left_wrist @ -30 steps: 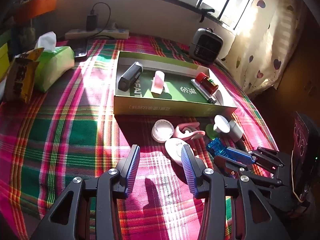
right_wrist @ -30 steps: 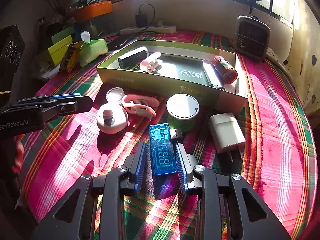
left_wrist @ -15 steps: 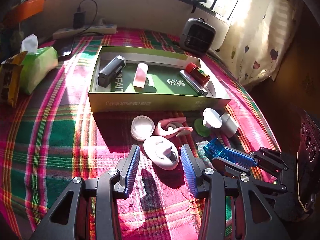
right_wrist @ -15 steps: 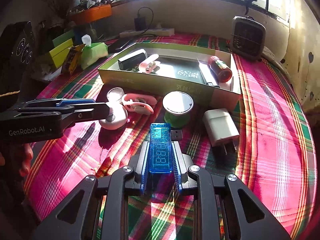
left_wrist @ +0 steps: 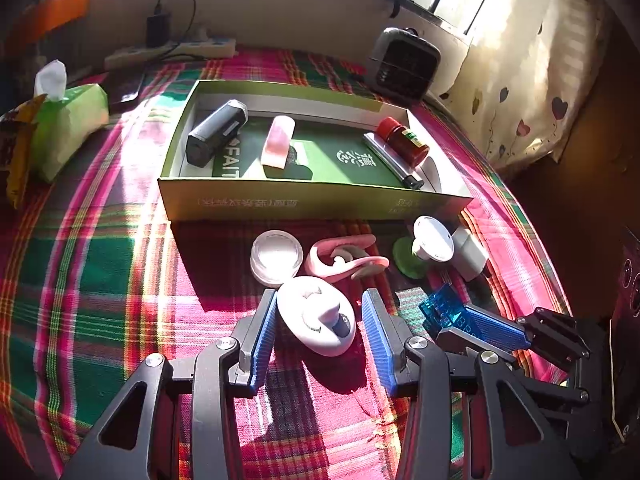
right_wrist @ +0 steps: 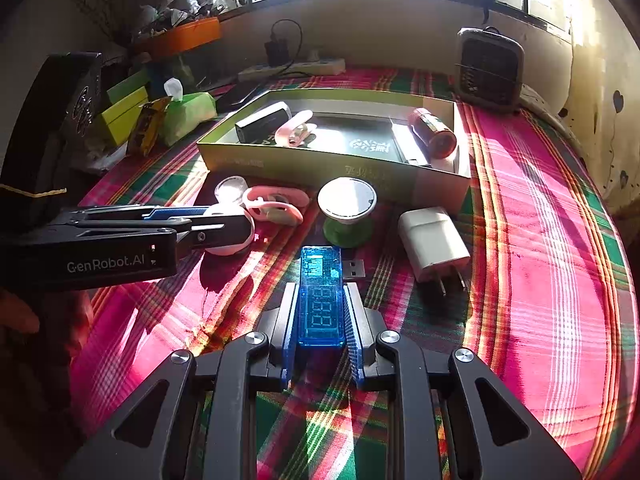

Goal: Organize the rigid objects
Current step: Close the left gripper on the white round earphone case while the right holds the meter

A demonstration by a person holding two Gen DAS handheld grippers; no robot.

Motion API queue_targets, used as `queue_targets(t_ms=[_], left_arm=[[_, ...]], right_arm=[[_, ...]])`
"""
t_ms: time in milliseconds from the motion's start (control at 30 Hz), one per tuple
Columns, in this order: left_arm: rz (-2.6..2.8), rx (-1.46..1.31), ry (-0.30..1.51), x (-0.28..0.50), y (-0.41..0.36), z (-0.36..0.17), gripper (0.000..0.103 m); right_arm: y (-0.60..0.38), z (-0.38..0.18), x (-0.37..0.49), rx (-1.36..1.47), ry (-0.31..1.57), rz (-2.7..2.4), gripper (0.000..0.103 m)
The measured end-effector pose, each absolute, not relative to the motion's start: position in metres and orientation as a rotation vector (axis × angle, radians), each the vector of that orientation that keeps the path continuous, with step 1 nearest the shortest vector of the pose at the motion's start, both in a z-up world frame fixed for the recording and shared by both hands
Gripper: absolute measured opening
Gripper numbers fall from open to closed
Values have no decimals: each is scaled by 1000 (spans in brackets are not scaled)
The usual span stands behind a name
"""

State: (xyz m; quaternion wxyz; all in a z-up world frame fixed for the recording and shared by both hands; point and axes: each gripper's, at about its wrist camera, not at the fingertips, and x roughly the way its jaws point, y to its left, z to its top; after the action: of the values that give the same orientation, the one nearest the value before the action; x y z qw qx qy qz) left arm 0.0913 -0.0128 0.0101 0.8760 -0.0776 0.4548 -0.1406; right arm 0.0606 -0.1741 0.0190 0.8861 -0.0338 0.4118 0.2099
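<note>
My left gripper (left_wrist: 318,316) is open, its blue pads either side of a white oval gadget (left_wrist: 316,320) on the plaid cloth; the pads do not touch it. My right gripper (right_wrist: 320,312) is shut on a blue USB meter (right_wrist: 321,296), also seen in the left wrist view (left_wrist: 444,308). A green open box (left_wrist: 304,200) behind holds a black device (left_wrist: 218,132), a pink case (left_wrist: 279,141), a lighter (left_wrist: 394,162) and a red bottle (left_wrist: 404,142). In front of the box lie a clear round lid (left_wrist: 276,256), a pink clip (left_wrist: 344,258), a white-and-green stand (right_wrist: 347,212) and a white charger (right_wrist: 434,242).
A small grey heater (right_wrist: 490,66) stands at the back right. A green tissue pack (left_wrist: 66,128) and a snack bag (left_wrist: 16,152) lie at the left. A power strip (left_wrist: 172,50) runs along the back wall. A curtain (left_wrist: 532,60) hangs at the right.
My left gripper moved forward, so the white oval gadget now sits between its pads. My right gripper closed onto the blue USB meter and holds it.
</note>
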Motion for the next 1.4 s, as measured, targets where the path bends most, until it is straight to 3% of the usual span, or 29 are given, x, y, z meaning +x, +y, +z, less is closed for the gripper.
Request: queue_targets(t_ms=[900, 1400], left_arm=[[-294, -207, 924, 91, -5, 13, 28], [-293, -216, 913, 87, -1, 15, 28]], right_arm=[[-175, 18, 62, -59, 870, 434, 23], [-174, 20, 60, -65, 858, 432, 23]])
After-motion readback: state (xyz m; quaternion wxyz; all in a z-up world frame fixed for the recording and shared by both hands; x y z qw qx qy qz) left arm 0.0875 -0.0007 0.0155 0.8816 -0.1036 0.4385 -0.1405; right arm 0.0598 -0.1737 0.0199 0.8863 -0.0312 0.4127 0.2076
